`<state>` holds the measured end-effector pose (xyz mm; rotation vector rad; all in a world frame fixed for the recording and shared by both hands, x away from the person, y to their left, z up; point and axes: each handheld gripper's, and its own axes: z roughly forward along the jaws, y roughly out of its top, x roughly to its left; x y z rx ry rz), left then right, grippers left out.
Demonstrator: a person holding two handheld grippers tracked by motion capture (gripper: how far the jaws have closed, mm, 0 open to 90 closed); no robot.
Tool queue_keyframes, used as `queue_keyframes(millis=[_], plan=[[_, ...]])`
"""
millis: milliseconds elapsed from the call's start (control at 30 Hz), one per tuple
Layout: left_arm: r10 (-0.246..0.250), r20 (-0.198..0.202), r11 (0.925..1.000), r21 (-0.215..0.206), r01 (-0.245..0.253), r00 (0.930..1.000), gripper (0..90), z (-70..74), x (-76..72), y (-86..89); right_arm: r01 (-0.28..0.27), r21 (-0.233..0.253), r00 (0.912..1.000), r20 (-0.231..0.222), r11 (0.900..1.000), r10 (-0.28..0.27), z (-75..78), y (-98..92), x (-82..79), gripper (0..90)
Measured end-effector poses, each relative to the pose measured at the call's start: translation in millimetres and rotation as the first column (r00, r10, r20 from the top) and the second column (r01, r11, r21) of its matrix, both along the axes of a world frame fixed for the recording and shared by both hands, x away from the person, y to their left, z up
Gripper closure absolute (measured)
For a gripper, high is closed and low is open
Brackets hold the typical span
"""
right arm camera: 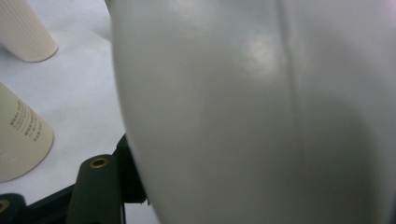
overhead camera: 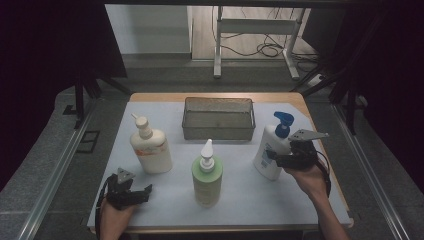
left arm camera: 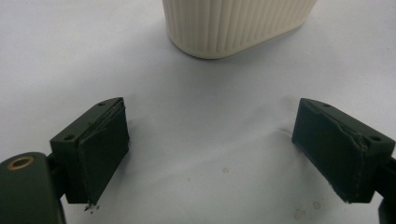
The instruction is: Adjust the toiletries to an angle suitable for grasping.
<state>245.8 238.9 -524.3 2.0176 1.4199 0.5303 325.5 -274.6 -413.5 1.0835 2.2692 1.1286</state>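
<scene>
A white bottle with a blue pump (overhead camera: 270, 150) leans slightly at the right of the table, and my right gripper (overhead camera: 274, 159) is shut on its lower body. Its smooth white wall (right arm camera: 261, 107) is pressed close in the right gripper view, with one black finger (right arm camera: 100, 186) beside it. At the front left my left gripper (overhead camera: 145, 194) rests low on the mat, open and holding nothing. In the left gripper view the left gripper (left arm camera: 210, 121) has its jaws wide apart, and the ribbed base of a cream pump bottle (left arm camera: 233, 25) stands just beyond them.
A wire mesh basket (overhead camera: 218, 131) stands at the back centre of the white mat (overhead camera: 250, 200). The cream pump bottle (overhead camera: 150, 150) is upright at the left. A green bottle with a white pump (overhead camera: 207, 177) is upright at front centre, between both grippers.
</scene>
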Motion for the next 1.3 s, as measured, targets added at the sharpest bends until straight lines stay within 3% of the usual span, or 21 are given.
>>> queue_keyframes(millis=[500,1300], plan=[[0.0,-0.001,1.0,-0.001,0.0,1.0,10.6,0.1,0.1,0.1,-0.014,0.007,0.9999,-0.006,1.0,0.014,6.4,0.6,-0.9,37.5],[0.0,0.0,1.0,-0.001,0.0,1.0,10.6,0.0,0.0,0.0,-0.07,0.014,0.9967,0.041,0.997,0.07,46.4,25.6,3.6,37.7]])
